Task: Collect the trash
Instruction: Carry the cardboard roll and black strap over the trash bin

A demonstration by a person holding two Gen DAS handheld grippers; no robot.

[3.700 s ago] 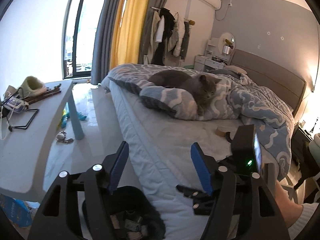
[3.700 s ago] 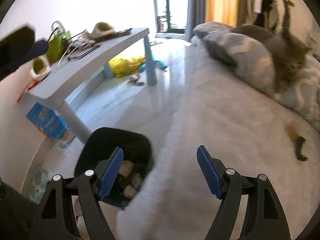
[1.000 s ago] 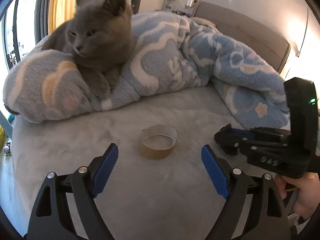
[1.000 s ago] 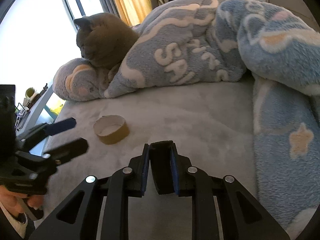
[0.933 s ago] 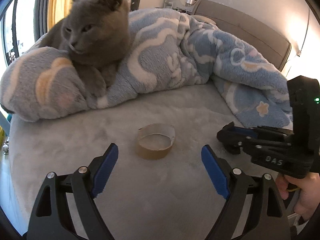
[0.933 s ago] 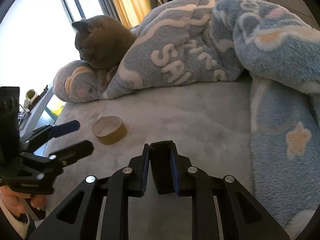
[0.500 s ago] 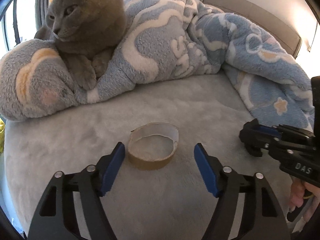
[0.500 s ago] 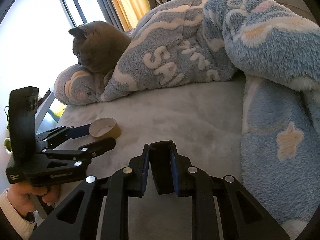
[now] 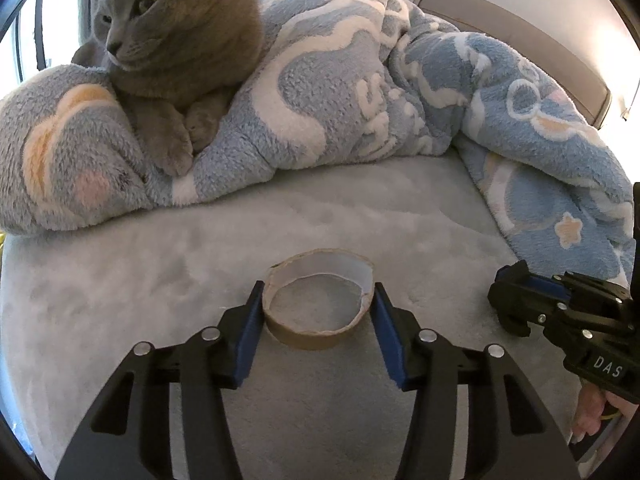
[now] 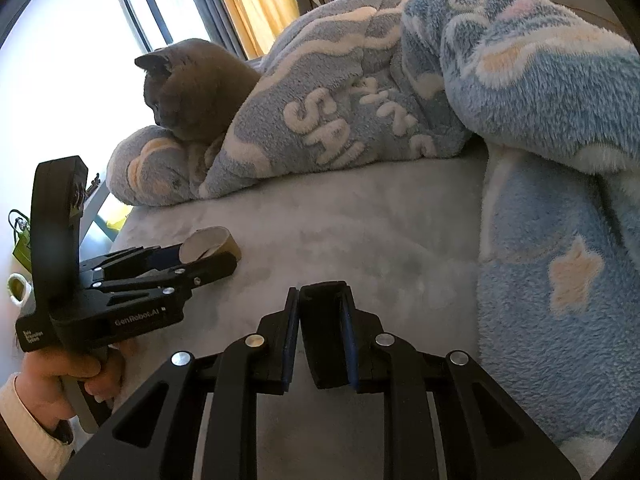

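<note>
- Left wrist view: your left gripper (image 9: 318, 322) straddles the cardboard tape ring (image 9: 318, 300), one blue pad (image 9: 250, 330) against each side of its wall. The pads touch the ring, which keeps its round shape, so the gripper reads as pinching it.
- Left wrist view: the ring lies flat on the grey bed sheet (image 9: 120, 280), open side up, toward the near edge of the bed.
- Left wrist view: a grey cat (image 9: 180, 40) lies on the blue and white fleece blanket (image 9: 360, 92) along the far side of the bed, well apart from the ring.
- Left wrist view: your right gripper (image 9: 516, 304) sits low at the right, near the ring but not touching it, its tips close together.
- Right wrist view: your right gripper (image 10: 320, 336) hovers over the bare sheet (image 10: 360, 232) with a black block-like piece between its blue pads; one pad lies against it, a thin slit shows at the other. What the piece is cannot be told.
- Right wrist view: your left gripper (image 10: 208, 258) reaches in from the left, the ring (image 10: 210, 244) between its fingertips, close to the bed's left edge.
- Right wrist view: your hand (image 10: 68, 372) grips the left gripper's handle at the lower left.
- Right wrist view: the cat (image 10: 192, 88) faces the window, head on the blanket (image 10: 400, 92).
</note>
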